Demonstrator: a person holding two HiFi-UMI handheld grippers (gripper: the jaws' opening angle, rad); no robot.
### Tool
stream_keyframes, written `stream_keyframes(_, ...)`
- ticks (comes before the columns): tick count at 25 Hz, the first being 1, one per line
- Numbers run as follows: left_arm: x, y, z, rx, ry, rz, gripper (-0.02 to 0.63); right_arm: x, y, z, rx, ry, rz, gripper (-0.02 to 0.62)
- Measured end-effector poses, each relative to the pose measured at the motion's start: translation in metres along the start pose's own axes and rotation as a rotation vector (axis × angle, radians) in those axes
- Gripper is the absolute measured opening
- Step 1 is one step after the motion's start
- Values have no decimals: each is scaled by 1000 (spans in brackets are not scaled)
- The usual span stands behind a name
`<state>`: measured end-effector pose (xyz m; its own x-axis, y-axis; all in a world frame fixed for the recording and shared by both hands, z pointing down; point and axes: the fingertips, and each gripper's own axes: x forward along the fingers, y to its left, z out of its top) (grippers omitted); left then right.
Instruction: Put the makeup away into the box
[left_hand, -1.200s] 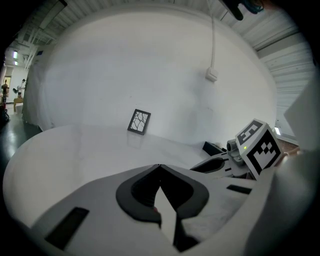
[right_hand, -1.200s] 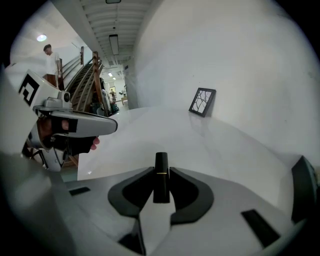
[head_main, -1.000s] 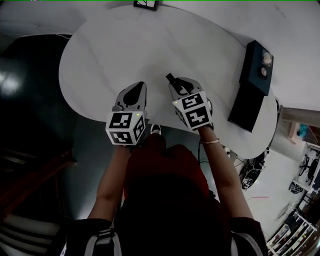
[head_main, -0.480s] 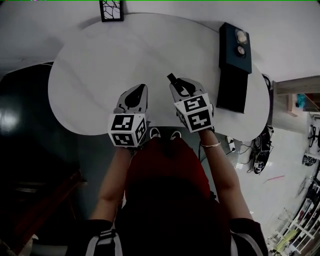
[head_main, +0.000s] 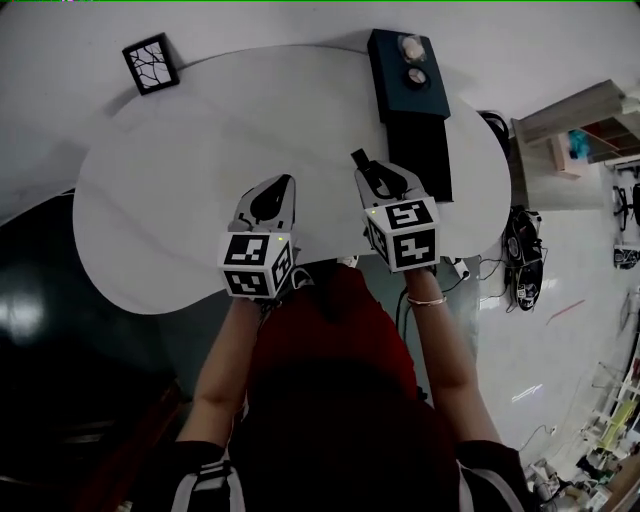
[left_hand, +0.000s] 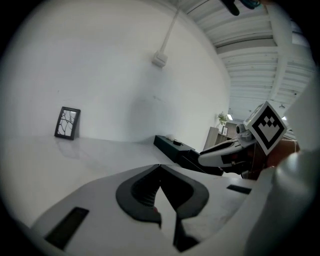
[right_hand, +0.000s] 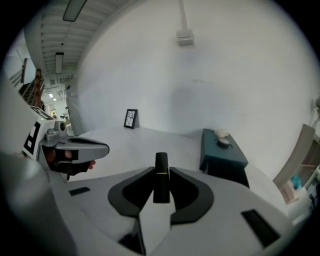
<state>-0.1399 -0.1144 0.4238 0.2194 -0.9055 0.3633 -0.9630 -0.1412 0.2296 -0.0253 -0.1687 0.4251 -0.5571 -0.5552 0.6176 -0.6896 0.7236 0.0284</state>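
Observation:
My right gripper (right_hand: 161, 174) is shut on a slim black makeup tube (right_hand: 161, 170) that stands upright between its pads and pokes out past the tips. In the head view the right gripper (head_main: 364, 168) hovers over the table just left of the dark box (head_main: 421, 150). The box has a teal top part (right_hand: 223, 150) with two small round items (head_main: 413, 60) on it. My left gripper (head_main: 281, 190) hangs beside the right one over the white table (head_main: 170, 200). Seen from its own camera, the left gripper (left_hand: 160, 167) has its jaw tips together with nothing between them.
A small black picture frame (head_main: 152, 63) stands at the table's far left edge by the white wall. Right of the table, cables and clutter lie on the floor (head_main: 525, 270), with a shelf (head_main: 580, 130) behind. The table's near edge curves under my hands.
Both grippers have swung to the right across the table. The box now lies straight ahead, close to the right gripper. The tube stays gripped.

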Motion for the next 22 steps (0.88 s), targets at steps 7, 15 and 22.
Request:
stream_keyframes(7,38,-42,8,33,6,-85,23,-27,-71,-16,88,-1,-129,101)
stream_keyframes(15,75,-88,19,66,15,-165,23,-39,-124,-24,143,1,-200,101)
stream_keyframes(22,105,-109,26,95,29,-200,23,-33,-149,-30,163,19,-208,101)
